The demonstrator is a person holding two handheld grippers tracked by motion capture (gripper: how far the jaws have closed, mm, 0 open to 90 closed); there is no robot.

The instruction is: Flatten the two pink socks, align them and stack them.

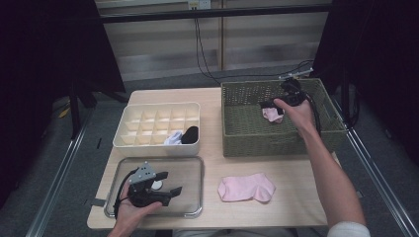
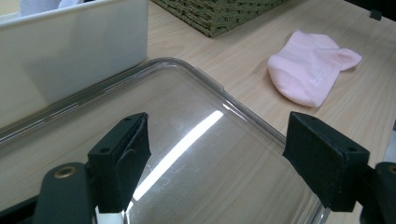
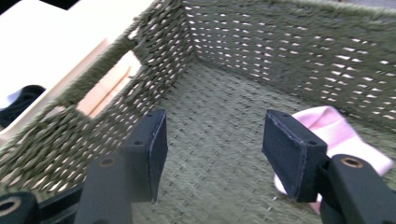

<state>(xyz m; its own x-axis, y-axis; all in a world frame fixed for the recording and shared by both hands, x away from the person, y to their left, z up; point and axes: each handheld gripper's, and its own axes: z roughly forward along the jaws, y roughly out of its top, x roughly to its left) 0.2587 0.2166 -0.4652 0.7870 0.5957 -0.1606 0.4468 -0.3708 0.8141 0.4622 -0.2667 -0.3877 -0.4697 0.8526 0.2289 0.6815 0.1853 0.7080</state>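
Right gripper [image 1: 271, 104]: reached into the wicker basket [image 1: 237, 123], jaws spread with nothing between them; in the right gripper view they hovered over the woven floor near a corner.
Sock in basket [image 1: 272, 115]: pink, lay on the basket floor just beside the right gripper; in the right gripper view it sat behind the right-hand jaw, apart from the pads.
Left gripper [image 1: 169, 182]: held over the clear tray [image 1: 195, 210] at the near left of the counter [image 1: 212, 148], jaws spread wide and empty.
Tray: transparent, shiny, sat just in front of the white divided box [image 1: 126, 143].
Second sock [image 1: 245, 187]: pink, lay flat on the counter between the tray and the person's right forearm, in front of the basket; the left gripper view showed it beyond the tray's rim.
Box: many small compartments; a black sock [image 1: 190, 134] and a white sock [image 1: 173, 138] sat in its near right cells.
Basket: olive green, at the far right of the counter, just beside the box.
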